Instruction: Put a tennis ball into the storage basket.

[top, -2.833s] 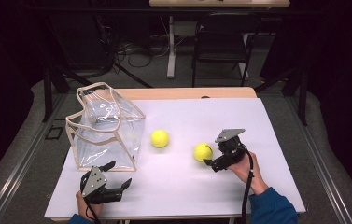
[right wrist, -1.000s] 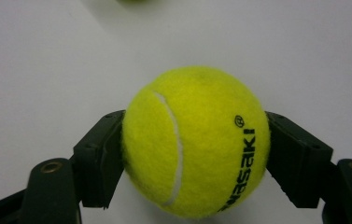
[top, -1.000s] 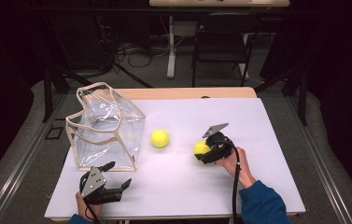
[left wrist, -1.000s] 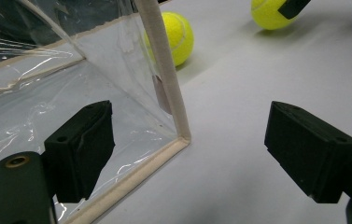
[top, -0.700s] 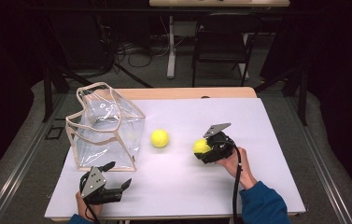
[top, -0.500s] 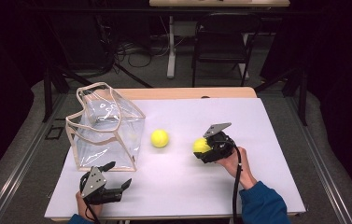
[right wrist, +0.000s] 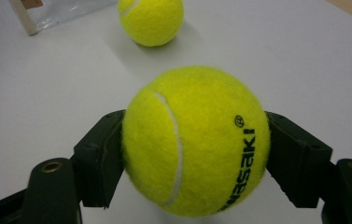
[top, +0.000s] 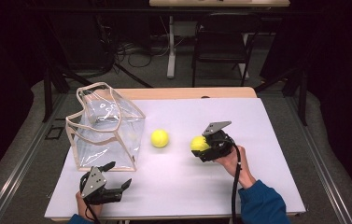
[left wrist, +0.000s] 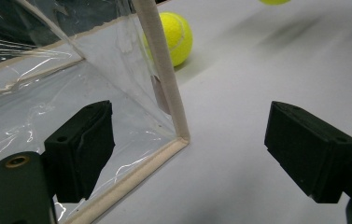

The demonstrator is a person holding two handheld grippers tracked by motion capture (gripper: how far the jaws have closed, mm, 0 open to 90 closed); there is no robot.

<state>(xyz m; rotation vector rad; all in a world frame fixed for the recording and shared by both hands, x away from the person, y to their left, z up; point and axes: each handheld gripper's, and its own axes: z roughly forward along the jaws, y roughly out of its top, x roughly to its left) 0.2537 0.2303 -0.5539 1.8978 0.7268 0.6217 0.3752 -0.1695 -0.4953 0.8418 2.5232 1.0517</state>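
A yellow tennis ball (right wrist: 194,140) sits clamped between both black jaws of my right gripper (top: 200,148), which is shut on it at the table's right middle; the same held ball (top: 199,143) hangs slightly above the white tabletop. A second tennis ball (top: 159,138) lies loose on the table between the bag and that gripper, and the second ball (right wrist: 151,19) lies beyond the held one. A clear plastic bag (top: 106,126) with beige trim stands at the left. My left gripper (top: 117,175) rests open near the front edge, its jaws straddling the bag's lower corner (left wrist: 179,137) without touching it.
The white table (top: 267,121) has open surface at the right and front. A wooden strip edges its far side. Beyond it stand a dark chair (top: 220,42) and a table leg among floor cables.
My right gripper closed on the right tennis ball and has lifted it a little off the table. The left gripper, the bag and the other ball have stayed put.
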